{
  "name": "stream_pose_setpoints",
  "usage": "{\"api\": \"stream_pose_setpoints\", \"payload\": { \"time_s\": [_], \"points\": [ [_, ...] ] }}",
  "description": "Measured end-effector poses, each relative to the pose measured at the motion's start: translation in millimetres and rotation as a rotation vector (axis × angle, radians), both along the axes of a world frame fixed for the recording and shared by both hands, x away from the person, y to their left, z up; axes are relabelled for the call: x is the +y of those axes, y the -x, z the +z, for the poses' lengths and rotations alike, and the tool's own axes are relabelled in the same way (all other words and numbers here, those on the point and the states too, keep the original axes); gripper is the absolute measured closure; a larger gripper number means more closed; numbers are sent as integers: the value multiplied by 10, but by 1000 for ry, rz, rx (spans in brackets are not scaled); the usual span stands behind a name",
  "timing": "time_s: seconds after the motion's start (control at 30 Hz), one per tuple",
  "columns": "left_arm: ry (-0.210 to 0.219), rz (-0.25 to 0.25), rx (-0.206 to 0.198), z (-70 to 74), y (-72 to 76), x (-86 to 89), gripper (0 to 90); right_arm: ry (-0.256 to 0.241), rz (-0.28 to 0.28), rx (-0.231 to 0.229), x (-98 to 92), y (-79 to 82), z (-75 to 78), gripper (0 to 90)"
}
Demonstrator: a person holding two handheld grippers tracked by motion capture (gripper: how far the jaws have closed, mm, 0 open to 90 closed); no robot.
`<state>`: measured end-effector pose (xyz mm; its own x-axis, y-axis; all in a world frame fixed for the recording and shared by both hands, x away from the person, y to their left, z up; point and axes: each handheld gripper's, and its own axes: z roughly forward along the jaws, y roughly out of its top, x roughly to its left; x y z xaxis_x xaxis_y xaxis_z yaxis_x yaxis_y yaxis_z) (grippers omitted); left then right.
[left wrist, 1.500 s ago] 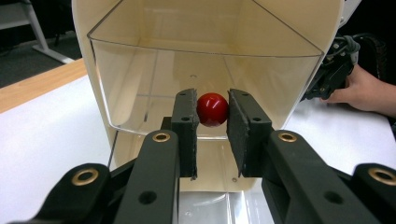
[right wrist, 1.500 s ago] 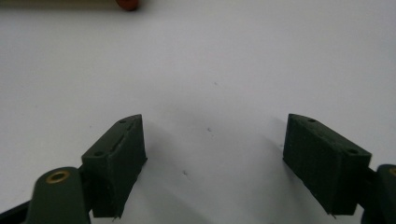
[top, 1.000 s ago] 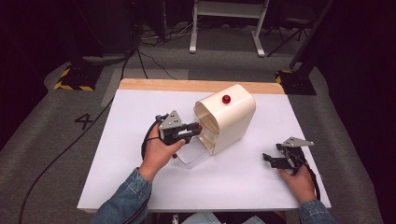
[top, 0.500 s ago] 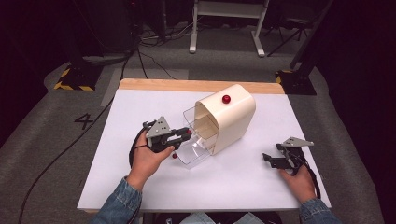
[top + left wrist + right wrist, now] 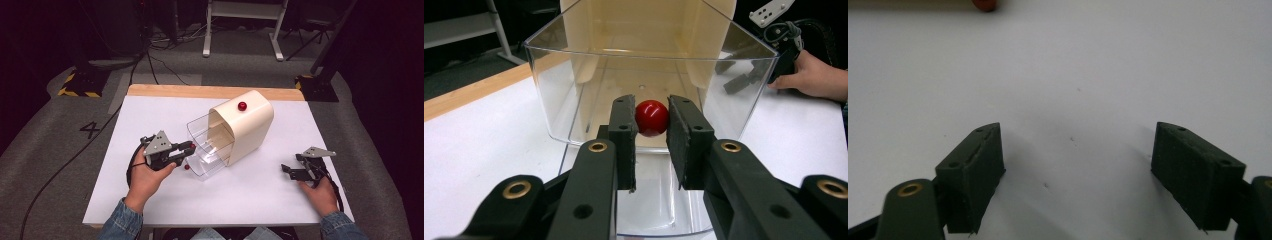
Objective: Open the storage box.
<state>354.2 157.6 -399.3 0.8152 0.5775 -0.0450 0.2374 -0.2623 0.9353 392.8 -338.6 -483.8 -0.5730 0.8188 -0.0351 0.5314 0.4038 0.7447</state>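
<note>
Two drawers on this thing, both see-through plastic, and the lower clear plastic drawer is pulled well out of the cream rounded plastic cabinet that sits mid-bench on the white bench. The left gripper is closed tight around the small glossy red ball knob on that drawer's front, pads squeezing it from both sides. The right gripper is parked well off to the side on the bench, jaws spread wide with nothing between them.

What worries me: that knob is round and slick, so the pads could pop off it if the pull goes crooked. Also nothing is bracing the cabinet, so I reckon a hard tug could drag or tip the whole unit, or yank the drawer clean out.
</note>
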Motion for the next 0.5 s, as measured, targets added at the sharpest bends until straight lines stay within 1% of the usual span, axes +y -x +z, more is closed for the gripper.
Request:
{"api": "stream_pose_setpoints", "payload": {
  "time_s": [0.2, 0.27, 0.3, 0.33, 0.37, 0.4, 0.43, 0.47, 0.5],
  "points": [
    [-3, -3, 6, -13, 4, 13, 738, 0, 0, 0, 0, 0, 0, 213],
    [2, -5, 20, -29, -1, 22, 737, 0, 0, 0, 0, 0, 0, 213],
    [2, -5, 20, -29, -1, 22, 736, 0, 0, 0, 0, 0, 0, 213],
    [15, -5, 35, -46, -5, 35, 735, 0, 0, 0, 0, 0, 0, 213],
    [12, -8, 40, -55, -10, 44, 733, 0, 0, 0, 0, 0, 0, 213],
    [20, -11, 57, -68, -10, 46, 720, 0, 0, 0, 0, 0, 0, 213],
    [19, -6, 57, -79, -13, 55, 674, 0, 0, 0, 0, 0, 0, 213],
    [12, -1, 56, -90, -17, 65, 613, 0, 0, 0, 0, 0, 0, 213],
    [0, -3, 62, -100, -16, 75, 572, 0, 0, 0, 0, 0, 0, 213]
  ]
}}
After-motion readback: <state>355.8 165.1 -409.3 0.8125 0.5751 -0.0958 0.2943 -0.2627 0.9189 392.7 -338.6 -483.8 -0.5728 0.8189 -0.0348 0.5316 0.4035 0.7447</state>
